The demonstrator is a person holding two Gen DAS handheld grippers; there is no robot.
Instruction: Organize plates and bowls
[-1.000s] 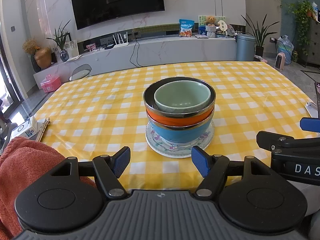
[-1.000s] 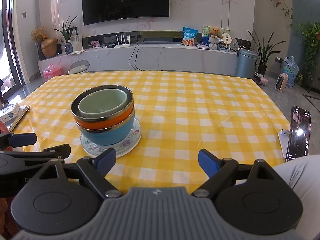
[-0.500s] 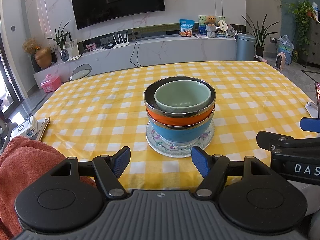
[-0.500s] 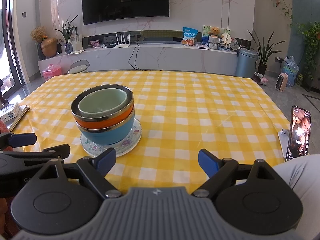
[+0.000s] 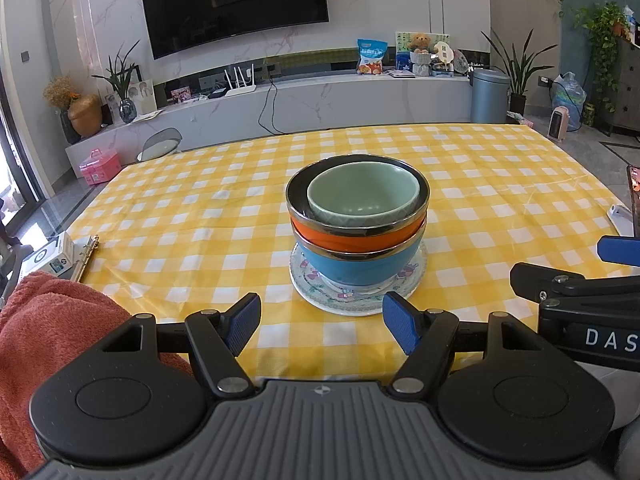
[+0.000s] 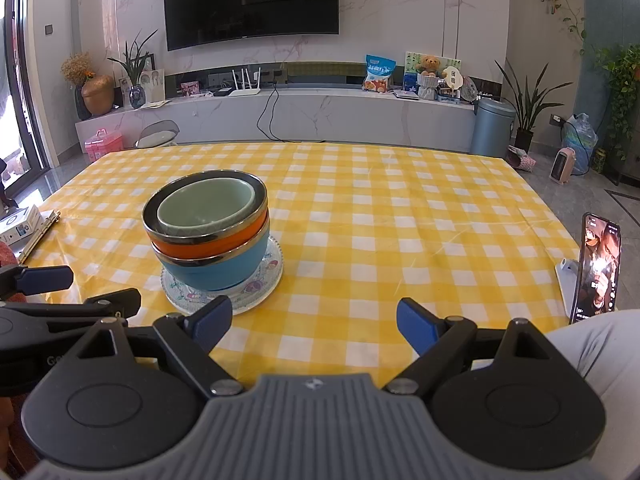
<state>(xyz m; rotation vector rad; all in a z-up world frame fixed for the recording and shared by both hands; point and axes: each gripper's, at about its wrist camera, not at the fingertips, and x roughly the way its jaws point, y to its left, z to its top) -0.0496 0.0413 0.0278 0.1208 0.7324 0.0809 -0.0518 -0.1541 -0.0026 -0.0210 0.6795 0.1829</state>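
Left tongs [image 5: 322,322] are held released, nothing gripped. The bowls [image 5: 357,226], nested green in orange in blue, are seen stacked on a patterned plate [image 5: 356,298] mid-table, just ahead of them. Right tongs [image 6: 314,324] are also spread empty, the stack lying off their left finger. Stacking is judged finished; any lift is best taken low, by the plate.

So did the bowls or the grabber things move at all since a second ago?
Nothing visibly moved. The pale green ceramic bowl sits in the orange steel-rimmed bowl, on the blue bowl and the flowery plate. Left gripper and right gripper hover with jaws open, holding nothing.
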